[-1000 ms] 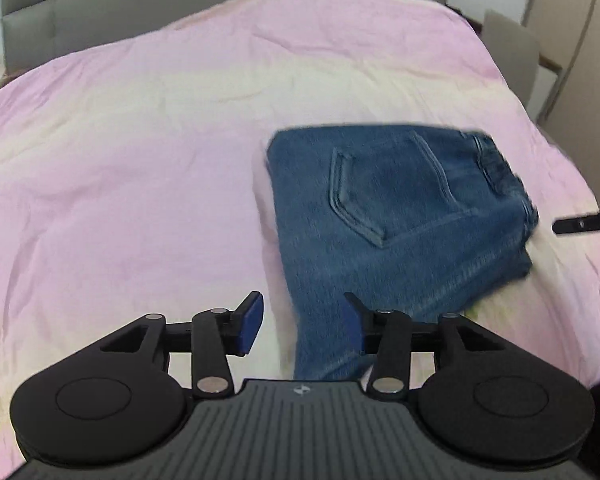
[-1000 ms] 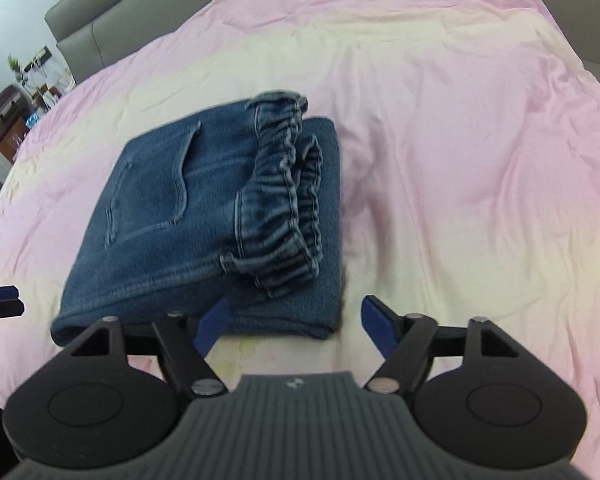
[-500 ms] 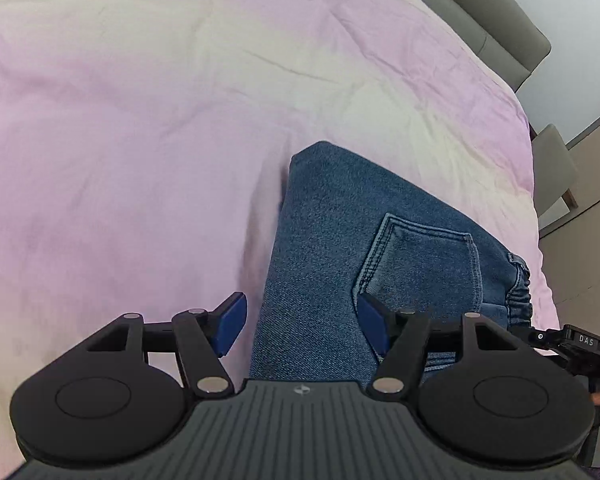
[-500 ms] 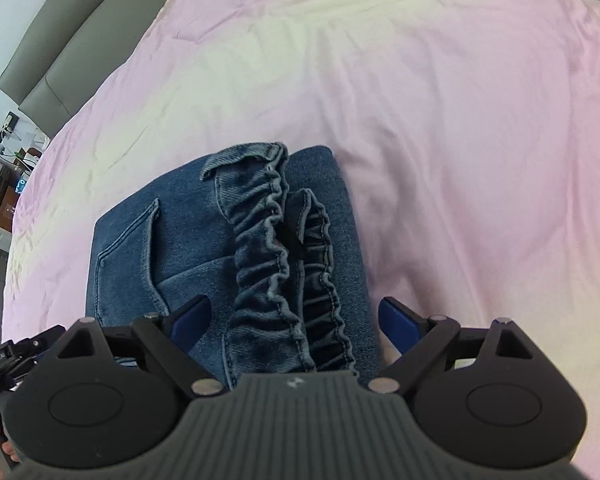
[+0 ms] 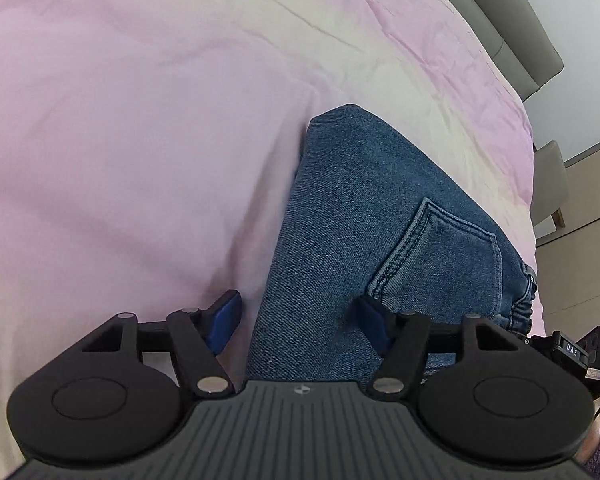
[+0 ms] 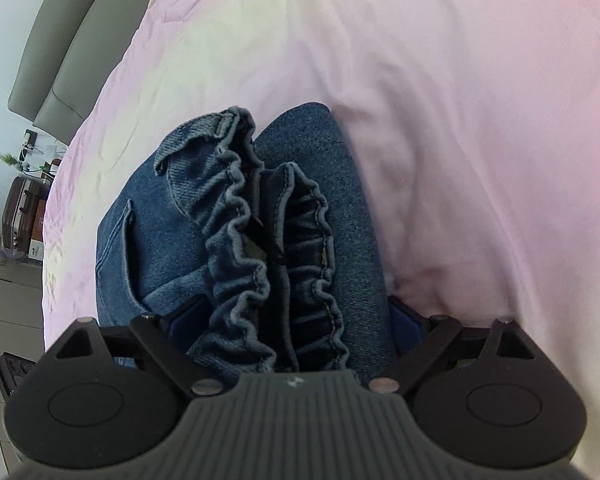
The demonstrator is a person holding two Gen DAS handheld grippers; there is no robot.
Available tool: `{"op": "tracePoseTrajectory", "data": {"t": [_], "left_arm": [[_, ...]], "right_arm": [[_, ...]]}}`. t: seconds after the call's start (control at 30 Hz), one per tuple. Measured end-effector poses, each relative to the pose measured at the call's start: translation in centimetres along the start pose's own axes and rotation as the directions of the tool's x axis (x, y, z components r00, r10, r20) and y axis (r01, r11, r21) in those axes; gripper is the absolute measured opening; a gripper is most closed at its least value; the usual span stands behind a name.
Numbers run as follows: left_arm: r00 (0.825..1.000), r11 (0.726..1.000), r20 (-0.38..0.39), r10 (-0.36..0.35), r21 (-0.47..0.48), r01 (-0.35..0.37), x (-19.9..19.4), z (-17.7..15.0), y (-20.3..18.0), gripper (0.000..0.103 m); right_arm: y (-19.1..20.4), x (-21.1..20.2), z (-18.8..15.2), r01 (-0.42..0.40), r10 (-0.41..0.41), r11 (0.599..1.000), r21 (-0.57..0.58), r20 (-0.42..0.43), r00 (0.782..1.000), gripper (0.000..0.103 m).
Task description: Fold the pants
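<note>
Denim: the folded blue jeans [image 5: 352,216] on the pink bedsheet [image 5: 140,120] sit between both released claws, left claw [image 5: 300,320] and right claw [image 6: 296,320]; uneven pinching could likely spill the ruffled elastic waistband [image 6: 260,248] open.

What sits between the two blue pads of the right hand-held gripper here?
The jeans' gathered elastic waistband runs between them, folded denim beneath; the right hand-held gripper stands open. Shown in the right wrist view.
</note>
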State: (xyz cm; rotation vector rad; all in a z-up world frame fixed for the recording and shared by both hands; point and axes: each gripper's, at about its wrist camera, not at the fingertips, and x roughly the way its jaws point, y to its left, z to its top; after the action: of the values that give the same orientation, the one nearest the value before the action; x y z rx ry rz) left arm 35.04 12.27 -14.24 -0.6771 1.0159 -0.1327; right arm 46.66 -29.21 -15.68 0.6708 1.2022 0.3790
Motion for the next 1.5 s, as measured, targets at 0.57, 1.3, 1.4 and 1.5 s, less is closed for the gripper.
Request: {"op": "tracePoseTrajectory", "data": {"t": [0.57, 1.3, 1.4, 1.5], "left_arm": [[0.999, 1.000, 0.033, -0.008, 0.029, 0.007, -5.8, -0.9, -2.3, 0.029], [0.977, 0.992, 0.187, 0.106, 0.052, -0.117, -21.5, 3.0, 10.6, 0.029], [0.975, 0.987, 0.180, 0.128, 0.070, -0.143, -22.0, 3.5, 12.5, 0.029], [0.979, 0.988, 0.166, 0.121, 0.070, -0.134, -21.4, 3.7, 14.2, 0.029]], "right_arm": [[7.6, -7.1, -4.4, 0.067, -0.061, 0.980, -0.188, 0.035, 0.997, 0.046], [23.8, 1.1, -17.1, -0.101, 0.099, 0.976, -0.192, -0.023, 0.995, 0.046], [25.7, 3.3, -18.2, -0.102, 0.097, 0.979, -0.179, -0.035, 0.995, 0.046], [26.6, 4.7, -19.0, -0.087, 0.083, 0.979, -0.184, -0.031, 0.996, 0.046]]}}
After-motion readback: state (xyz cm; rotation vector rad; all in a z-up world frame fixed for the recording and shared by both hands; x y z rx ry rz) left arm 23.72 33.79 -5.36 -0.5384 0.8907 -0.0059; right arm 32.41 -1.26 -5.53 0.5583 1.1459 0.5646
